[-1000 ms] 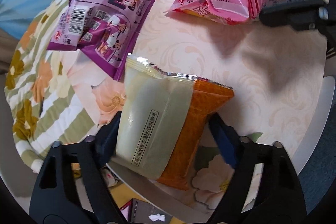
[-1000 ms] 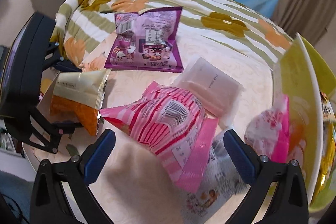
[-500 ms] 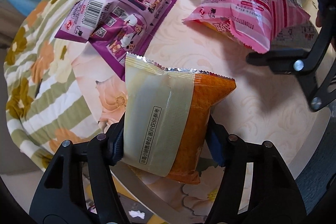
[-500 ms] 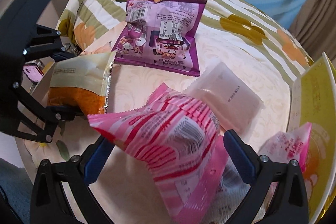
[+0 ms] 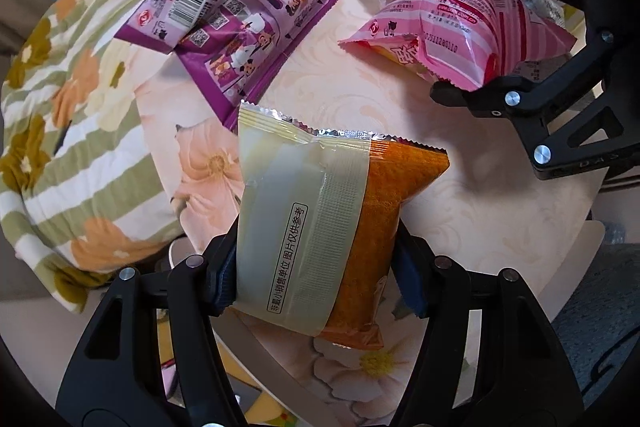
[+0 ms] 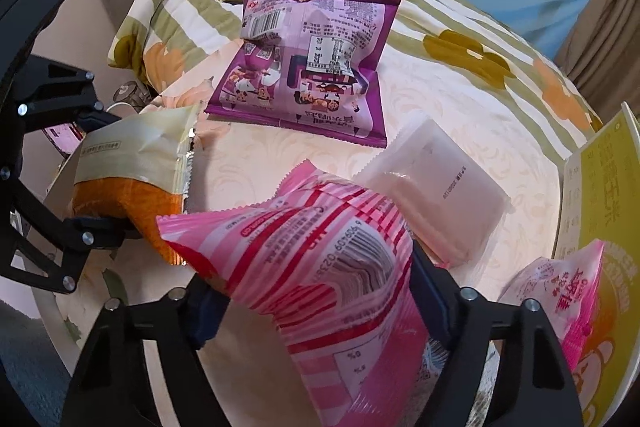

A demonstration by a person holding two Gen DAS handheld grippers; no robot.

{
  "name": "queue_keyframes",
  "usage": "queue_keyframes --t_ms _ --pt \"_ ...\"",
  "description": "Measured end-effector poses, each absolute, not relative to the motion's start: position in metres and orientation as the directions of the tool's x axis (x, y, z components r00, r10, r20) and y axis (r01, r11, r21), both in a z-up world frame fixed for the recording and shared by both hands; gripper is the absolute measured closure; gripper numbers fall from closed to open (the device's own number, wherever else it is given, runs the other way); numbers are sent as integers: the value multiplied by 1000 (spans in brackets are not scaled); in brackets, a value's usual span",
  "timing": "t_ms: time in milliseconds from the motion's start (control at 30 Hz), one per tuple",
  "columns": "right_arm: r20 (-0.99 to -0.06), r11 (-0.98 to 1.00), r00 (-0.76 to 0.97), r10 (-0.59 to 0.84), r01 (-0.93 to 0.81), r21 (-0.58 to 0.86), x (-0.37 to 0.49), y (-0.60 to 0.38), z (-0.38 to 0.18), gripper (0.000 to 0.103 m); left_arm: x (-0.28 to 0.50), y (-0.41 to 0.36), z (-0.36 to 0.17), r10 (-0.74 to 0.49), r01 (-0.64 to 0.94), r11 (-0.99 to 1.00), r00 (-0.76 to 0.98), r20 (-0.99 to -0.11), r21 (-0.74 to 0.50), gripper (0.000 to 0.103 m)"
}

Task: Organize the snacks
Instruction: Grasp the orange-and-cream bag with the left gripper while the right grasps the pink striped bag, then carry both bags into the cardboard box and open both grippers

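the left gripper point(image 5: 316, 279) is clenched on the orange-and-cream packet point(image 5: 320, 227), whose long axis runs straight out from the jaws over the worktop point(image 5: 460, 227) edge. beyond that packet, the right gripper point(image 6: 316, 299) is closing on the pink striped packet point(image 6: 320, 267), pads at both its sides. the purple packet point(image 5: 240, 27) and white sachet point(image 6: 436, 187) lie farther off, the yellow box point(image 6: 600, 187) beside the pink one.

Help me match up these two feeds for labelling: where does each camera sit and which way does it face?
Left wrist: rides the left gripper, facing steeply down at its orange-and-cream foil packet; the right gripper shows opposite.
Right wrist: rides the right gripper, closing on a pink striped packet; left gripper at left.
Shared: both packets, purple snack bag, translucent white sachet.
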State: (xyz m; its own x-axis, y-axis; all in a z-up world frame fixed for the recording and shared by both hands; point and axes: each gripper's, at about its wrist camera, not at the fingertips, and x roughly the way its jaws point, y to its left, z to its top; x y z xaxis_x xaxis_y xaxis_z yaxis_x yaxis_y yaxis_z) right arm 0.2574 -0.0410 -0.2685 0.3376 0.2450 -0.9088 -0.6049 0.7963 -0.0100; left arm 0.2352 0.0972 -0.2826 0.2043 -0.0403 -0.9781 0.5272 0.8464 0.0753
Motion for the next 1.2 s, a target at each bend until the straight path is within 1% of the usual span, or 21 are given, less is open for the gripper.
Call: queue_keyframes --t_ms 167,400,533,700,800,933,1100,1200 --pt "-895 818 365 257 -575 1 250 -42 -252 29 227 99 -268 -62 518 853 223 -973 65 43" --pt "-866 875 412 285 -481 59 242 -53 -209 29 222 104 -235 -103 506 861 277 -955 54 43" --pt "-840 908 456 295 -407 98 234 -63 -178 29 222 105 -212 -164 498 867 295 -941 5 43" --pt "-810 950 524 264 -288 123 222 -89 -135 29 234 93 -171 -230 482 876 357 -905 -33 43" --pt "-789 964 563 244 -226 137 217 -114 -111 29 245 75 -146 -252 496 868 403 -880 -22 43" --pt "-765 980 615 189 -167 107 216 -149 -85 29 262 42 -117 -290 506 862 438 -851 -33 43" --pt "-738 989 658 148 -113 99 226 -205 -65 29 286 -23 -89 -329 503 863 483 -811 -51 43" --pt "-729 989 668 149 -100 110 236 -243 -60 29 300 -65 -82 -350 488 869 486 -800 -84 43"
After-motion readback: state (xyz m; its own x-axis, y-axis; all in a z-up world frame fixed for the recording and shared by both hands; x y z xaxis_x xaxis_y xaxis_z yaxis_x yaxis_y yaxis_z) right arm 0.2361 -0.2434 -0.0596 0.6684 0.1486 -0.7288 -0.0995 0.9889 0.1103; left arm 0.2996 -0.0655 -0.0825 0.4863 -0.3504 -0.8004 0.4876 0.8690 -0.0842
